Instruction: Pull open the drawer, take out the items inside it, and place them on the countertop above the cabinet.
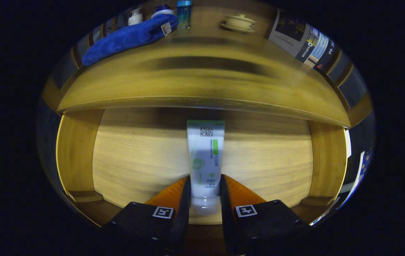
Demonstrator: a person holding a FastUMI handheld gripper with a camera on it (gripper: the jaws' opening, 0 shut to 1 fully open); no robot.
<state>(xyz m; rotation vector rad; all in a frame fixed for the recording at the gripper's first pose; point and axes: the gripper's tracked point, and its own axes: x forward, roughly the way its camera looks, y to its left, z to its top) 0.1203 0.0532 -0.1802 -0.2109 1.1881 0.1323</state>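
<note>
A white tube with a green end (205, 153) lies in the open wooden drawer (138, 153), its cap end towards me. My gripper (204, 186) is shut on the tube's lower part, with a finger pressing on each side just above the cap. The tube's flat crimped end points away, toward the back of the drawer. Above the drawer runs the wooden countertop (202, 78).
On the countertop lie a blue cloth (127, 37), a small white bottle (135, 17), a blue-green container (184, 12), a lidded ceramic cup on a saucer (239, 22) and a dark printed booklet (303, 39). The drawer's side walls (76, 149) flank the tube.
</note>
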